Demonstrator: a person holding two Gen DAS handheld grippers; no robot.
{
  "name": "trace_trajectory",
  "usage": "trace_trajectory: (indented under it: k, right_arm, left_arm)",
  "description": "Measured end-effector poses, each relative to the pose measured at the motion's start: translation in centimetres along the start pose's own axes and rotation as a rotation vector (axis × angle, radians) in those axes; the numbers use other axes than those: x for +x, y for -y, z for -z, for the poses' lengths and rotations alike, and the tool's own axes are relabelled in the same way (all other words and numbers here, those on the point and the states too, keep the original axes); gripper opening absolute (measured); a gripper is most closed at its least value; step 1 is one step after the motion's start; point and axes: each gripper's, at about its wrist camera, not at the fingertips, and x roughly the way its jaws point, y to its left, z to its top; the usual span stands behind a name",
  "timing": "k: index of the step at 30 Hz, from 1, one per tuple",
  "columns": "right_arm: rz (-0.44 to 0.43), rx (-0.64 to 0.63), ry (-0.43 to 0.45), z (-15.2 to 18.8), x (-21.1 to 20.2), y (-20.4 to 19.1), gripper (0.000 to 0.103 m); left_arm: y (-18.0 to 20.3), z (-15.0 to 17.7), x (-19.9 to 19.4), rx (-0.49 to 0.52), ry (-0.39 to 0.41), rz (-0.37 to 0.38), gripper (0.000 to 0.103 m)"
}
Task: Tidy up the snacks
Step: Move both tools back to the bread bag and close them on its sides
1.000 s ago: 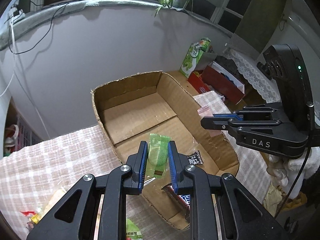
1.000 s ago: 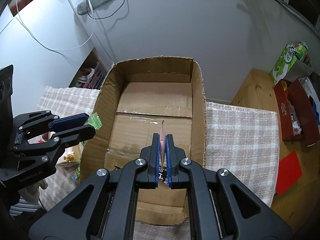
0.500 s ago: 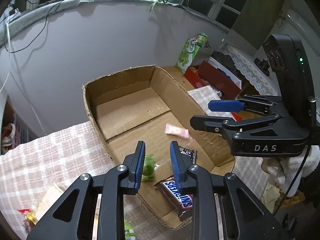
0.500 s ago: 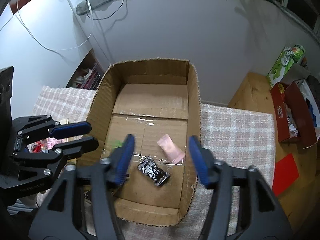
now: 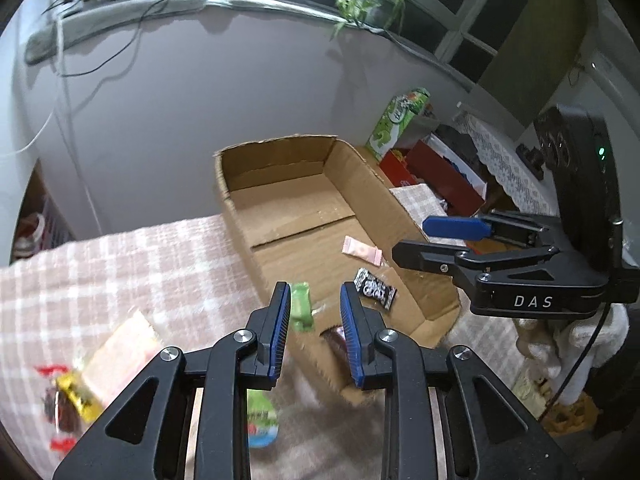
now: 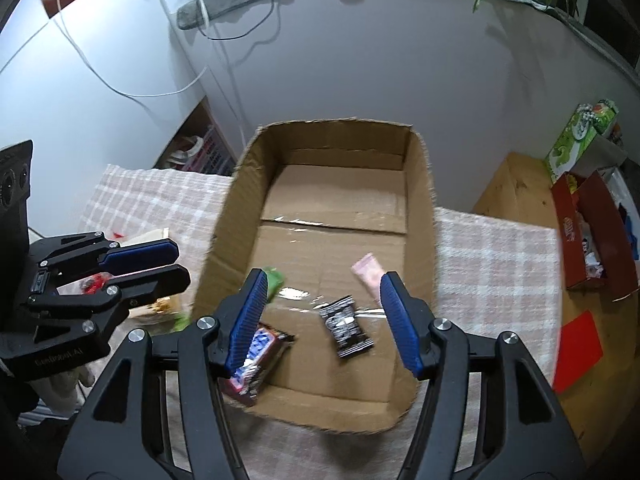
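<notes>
- At 8 o'clock in the left wrist view we see loose snacks (image 5: 76,392) waiting on the checked cloth (image 5: 120,264): a pale flat pack (image 5: 124,344), a yellow wrapper, something red, all blurred.
- Our left gripper (image 5: 316,320) hangs over the near-left wall of the box (image 5: 280,168), jaws slightly spread and pinching nothing; the green pack (image 5: 301,308) lies free on the box floor behind them.
- In the box, from 9 to 3 o'clock in the right wrist view: green pack, dark chocolate bar (image 6: 256,360) at the near corner, black-and-white pack (image 6: 346,326), pink pack (image 6: 368,272).
- Our right gripper (image 6: 324,316) hovers above them, jaws wide apart, empty.
- We judge the remaining snacks light, thin and crinkly. Foil looks slick, so a pinch across the flat middle should hold better than one on a sealed end, which could fold or slip.
- Contents may crumble; a gentle squeeze seems wise.
- The flat pack hugs the cloth, so we would catch an edge first.
</notes>
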Motion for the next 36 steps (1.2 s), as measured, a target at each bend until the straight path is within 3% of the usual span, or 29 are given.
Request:
trace_trajectory:
  k: [7,10,15,19,24,27,36]
  right_arm:
    - [-0.060,-0.009,0.003,1.6,-1.2,-2.4,0.062]
    - [-0.080,-0.020,0.000,2.2,-1.4,-3.4,0.067]
    - [-0.133,-0.044,-0.031,3.3,-1.0,-5.8,0.068]
    - [-0.197,-0.072,-0.054,3.4,-0.5,-7.8,0.068]
    - [-0.275,-0.059,-0.095,2.0,1.0,-9.8,0.082]
    - [-0.345,-0.049,-0.136,0.6,2.2,-10.8,0.087]
    - [-0.460,-0.009,-0.284,-3.2,7.0,-13.3,0.089]
  left_arm:
    - [-2.5,2.1,-4.2,-0.055,0.042,-0.040,0.025]
    - [-4.3,3.6,-5.9,-0.119,0.059,-0.058,0.029]
    - [-6.8,6.6,-8.3,-0.188,0.059,-0.108,0.030]
    - [-8.2,8.4,-9.3,-0.241,0.050,-0.133,0.036]
    - [-9.6,9.5,-9.5,-0.309,0.051,-0.120,0.036]
    - [-9.8,9.6,-9.1,-0.336,0.048,-0.094,0.052]
    - [-11.0,9.2,-6.9,-0.436,0.034,-0.034,0.054]
